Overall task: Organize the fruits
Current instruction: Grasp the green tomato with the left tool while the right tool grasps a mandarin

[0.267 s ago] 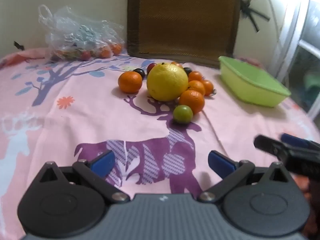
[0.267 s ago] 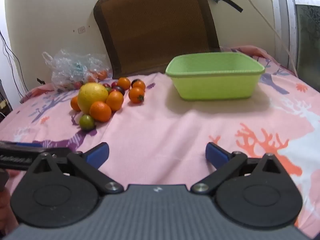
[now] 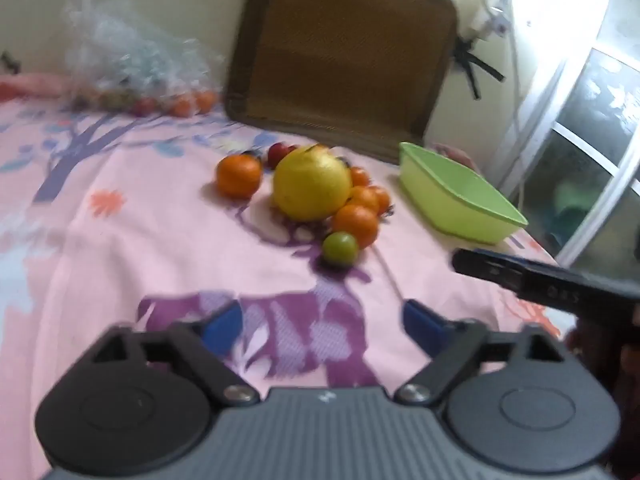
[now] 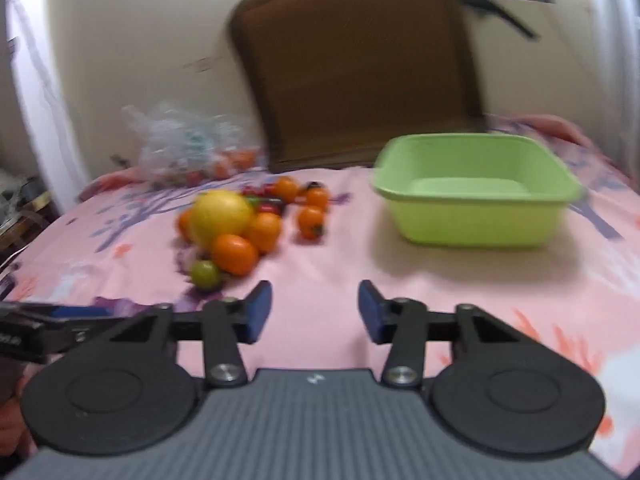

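On the pink cloth [image 4: 340, 264], green tub [image 4: 476, 216] holds nothing; both grippers' fingers apart.

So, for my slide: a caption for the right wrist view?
Right gripper, open and empty, faces a fruit pile and an empty green tub.

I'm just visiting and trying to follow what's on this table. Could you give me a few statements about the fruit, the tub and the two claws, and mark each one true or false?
1. The green tub is empty. True.
2. The big yellow fruit sits inside the tub. False: it lies on the pink cloth among the oranges.
3. The right claw is holding an orange. False: nothing is between its blue pads.
4. A small green fruit lies at the near edge of the fruit pile. True.
5. The left claw is open and empty. True.
6. The clear plastic bag lies beside the tub. False: it lies at the far corner, on the other side of the fruit pile.
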The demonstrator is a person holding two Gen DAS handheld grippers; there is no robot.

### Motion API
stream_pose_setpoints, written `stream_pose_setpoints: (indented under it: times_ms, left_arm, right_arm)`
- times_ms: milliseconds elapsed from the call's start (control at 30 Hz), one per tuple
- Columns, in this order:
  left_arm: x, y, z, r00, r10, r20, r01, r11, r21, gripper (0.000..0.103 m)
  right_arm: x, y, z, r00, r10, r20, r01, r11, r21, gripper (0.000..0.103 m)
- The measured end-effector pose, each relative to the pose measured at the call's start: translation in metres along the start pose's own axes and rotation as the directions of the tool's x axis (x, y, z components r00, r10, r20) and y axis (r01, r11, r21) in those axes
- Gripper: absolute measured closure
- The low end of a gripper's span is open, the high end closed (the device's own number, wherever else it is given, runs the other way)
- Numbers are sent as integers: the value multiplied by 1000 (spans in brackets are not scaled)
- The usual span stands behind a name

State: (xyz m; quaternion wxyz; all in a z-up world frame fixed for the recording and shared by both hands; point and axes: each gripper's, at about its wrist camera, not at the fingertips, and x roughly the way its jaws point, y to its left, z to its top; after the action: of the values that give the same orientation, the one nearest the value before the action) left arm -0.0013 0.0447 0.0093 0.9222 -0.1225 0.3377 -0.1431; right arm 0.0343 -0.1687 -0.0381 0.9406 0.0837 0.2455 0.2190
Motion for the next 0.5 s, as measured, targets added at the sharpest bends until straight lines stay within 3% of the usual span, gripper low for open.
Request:
stream_pose_setpoints:
  times_ms: [133, 200, 300, 433, 467, 500]
  left_arm:
    - [21, -16, 10, 1000, 6, -4, -5, 993, 115, 53]
    - [27, -21, 15, 1000, -21, -1, 21, 988, 156, 54]
    - [36, -30, 18, 999, 20, 28, -26, 973, 229, 55]
    - [42, -31, 21, 996, 65, 58, -78, 966, 248, 58]
    - [45, -31, 22, 996, 67, 54, -79, 964, 255, 60]
    - [48, -33, 21, 997, 69, 44, -78, 961, 266, 69]
  right_arm:
    - [27, 2, 17, 992, 113, -51, -111, 993, 40, 61]
    - [42, 0, 24, 982, 168, -83, -159, 982, 101, 61]
    - [56, -1, 28, 968, 229, -101, -209, 963, 172, 60]
    - [69, 3, 32, 959, 249, -135, -218, 954, 207, 59]
    - [72, 1, 32, 955, 256, -147, -223, 952, 211, 59]
    - [76, 1, 32, 954, 256, -156, -220, 951, 215, 59]
